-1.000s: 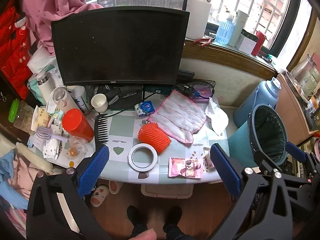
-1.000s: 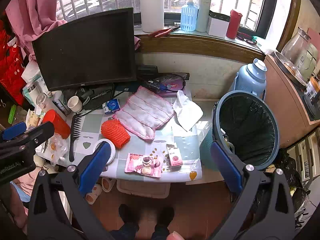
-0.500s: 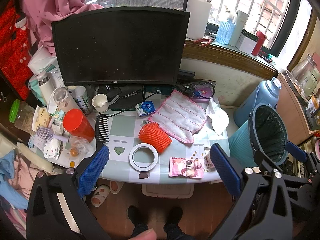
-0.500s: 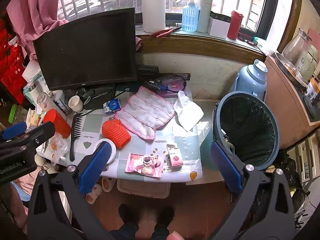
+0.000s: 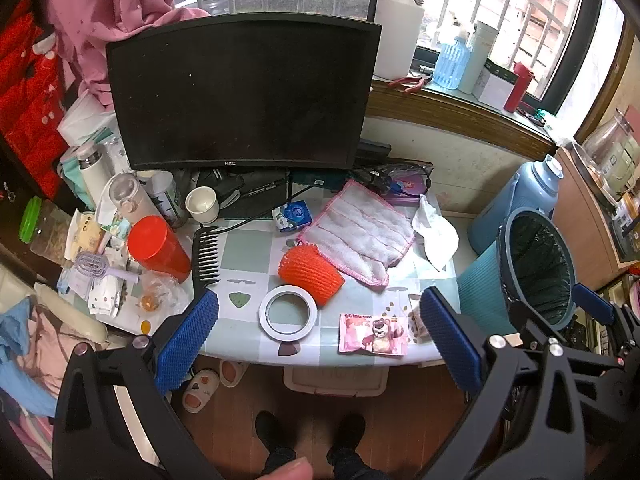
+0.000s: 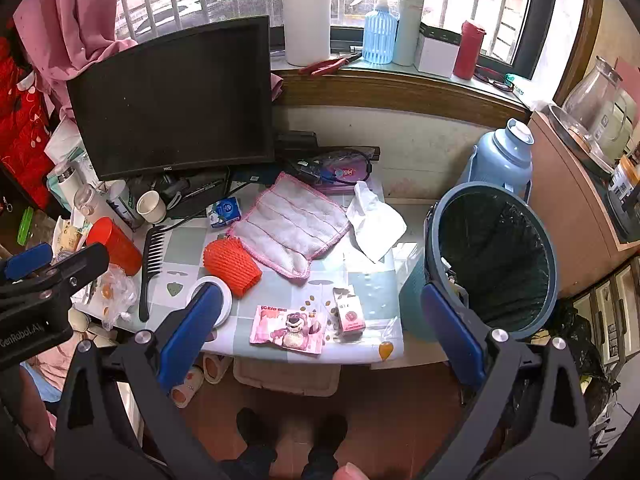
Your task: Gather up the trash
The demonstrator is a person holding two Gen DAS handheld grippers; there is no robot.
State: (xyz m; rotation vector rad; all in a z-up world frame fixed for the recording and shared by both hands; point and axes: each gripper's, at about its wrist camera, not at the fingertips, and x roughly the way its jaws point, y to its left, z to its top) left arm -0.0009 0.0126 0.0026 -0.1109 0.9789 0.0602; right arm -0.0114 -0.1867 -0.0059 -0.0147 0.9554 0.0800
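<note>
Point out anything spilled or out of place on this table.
Small brown seeds lie scattered on the checked tablecloth near the front edge, between the pink bear-print wrapper and the small pink box. A crumpled white tissue lies loose beside the blue trash bin.

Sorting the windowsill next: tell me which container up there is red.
The slim red bottle at the sill's right end. The big jug is white, the spray bottle blue, the tumbler pale.
</note>
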